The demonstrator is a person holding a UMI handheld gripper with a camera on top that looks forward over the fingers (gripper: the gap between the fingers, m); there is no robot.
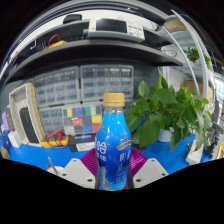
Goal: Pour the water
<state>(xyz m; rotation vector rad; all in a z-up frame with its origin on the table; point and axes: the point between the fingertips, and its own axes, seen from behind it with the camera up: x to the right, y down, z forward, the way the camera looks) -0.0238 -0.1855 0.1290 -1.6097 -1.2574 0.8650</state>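
a blue plastic bottle with a tan screw cap [113,146] is held upright between the two fingers of the gripper [113,172], and the purple pads [91,160] are pressed on its lower sides, so the tongs are closed about as wide as the bottle. the cap looks to be on, so water could not be poured until it is taken off. the bottle could slip if the squeeze is let go loose, because it is smooth and round. it could also be bumped into the leafy green plant [172,108] just to the right when it is tipped. the gripper is held level, pointed forward over the blue table top [40,153], with grey drawer boxes [80,88] seen far behind.
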